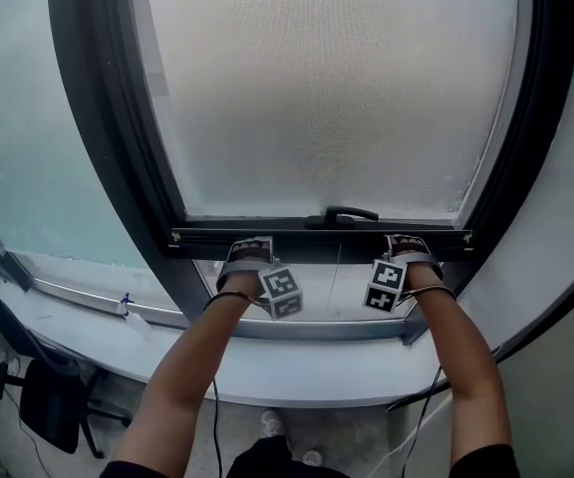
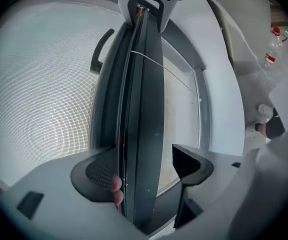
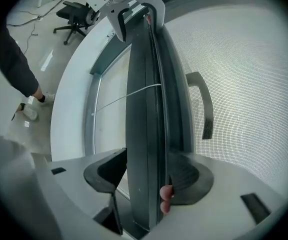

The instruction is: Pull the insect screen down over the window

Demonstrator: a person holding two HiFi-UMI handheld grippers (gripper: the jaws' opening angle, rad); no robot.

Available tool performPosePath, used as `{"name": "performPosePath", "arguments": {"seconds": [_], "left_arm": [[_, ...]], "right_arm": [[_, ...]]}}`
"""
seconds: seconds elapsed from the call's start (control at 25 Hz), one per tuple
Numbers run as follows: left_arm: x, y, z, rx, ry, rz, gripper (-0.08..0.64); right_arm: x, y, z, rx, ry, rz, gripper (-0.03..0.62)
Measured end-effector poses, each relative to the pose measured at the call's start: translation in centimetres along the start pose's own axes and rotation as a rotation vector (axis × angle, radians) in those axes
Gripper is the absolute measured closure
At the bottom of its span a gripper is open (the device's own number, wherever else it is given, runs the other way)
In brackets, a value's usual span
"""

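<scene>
Head view: the screen's bottom bar [image 1: 297,238] runs crosswise through both jaws. The left gripper [image 1: 248,249] straddles it, one jaw just apart. The right gripper [image 1: 408,245] pinches it. The sill [image 1: 307,330] lies below.

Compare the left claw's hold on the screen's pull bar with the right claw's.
The left claw sits left of the handle, the right claw right of it. The left claw's jaw away from the mesh stands clear of the pull bar; the right claw's meets it, no gap showing. Both straddle the bar, mesh-side pad against it.
</scene>
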State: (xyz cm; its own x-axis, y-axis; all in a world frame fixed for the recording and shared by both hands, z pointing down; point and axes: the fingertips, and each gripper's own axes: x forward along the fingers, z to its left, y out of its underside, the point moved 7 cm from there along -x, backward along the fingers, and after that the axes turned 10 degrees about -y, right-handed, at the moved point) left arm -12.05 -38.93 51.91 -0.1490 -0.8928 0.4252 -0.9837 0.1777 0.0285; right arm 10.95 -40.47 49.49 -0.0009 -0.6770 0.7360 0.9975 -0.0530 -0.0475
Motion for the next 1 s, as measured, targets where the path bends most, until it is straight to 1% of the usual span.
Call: {"name": "performPosePath", "arguments": {"seconds": [0.08,0.44,0.56,0.76,0.92,0.96,1.0], "left_arm": [[0.2,0.0,0.0,0.003,-0.009,-0.006,0.207],[-0.3,0.3,0.2,0.023,0.019,-0.02,0.207],[-0.3,0.6,0.1,0.025,0.01,-0.02,0.207],[-0.1,0.3,0.1,0.019,0.049,-0.018,0.207],[-0.1,0.2,0.0,0.023,0.063,-0.009,0.207],[-0.1,0.3,-0.2,0.019,0.061,-0.014,0.217],[-0.2,0.3,-0.4,0.009,0.047,-0.027,0.219]], "right_arm": [[0.0,-0.1,-0.1,0.012,-0.008,0.0,0.356],[-0.4,-0.2,0.1,0.02,-0.023,0.031,0.356],[-0.4,-0.4,0.2,0.023,-0.009,0.017,0.356],[-0.1,-0.3,0.3,0.047,-0.012,0.024,0.356],[0.1,-0.4,0.3,0.072,-0.007,0.011,0.356],[0.2,-0.5,0.6,0.072,-0.005,0.013,0.356],[0.4,-0.5,0.9,0.072,0.003,0.015,0.328]]}}
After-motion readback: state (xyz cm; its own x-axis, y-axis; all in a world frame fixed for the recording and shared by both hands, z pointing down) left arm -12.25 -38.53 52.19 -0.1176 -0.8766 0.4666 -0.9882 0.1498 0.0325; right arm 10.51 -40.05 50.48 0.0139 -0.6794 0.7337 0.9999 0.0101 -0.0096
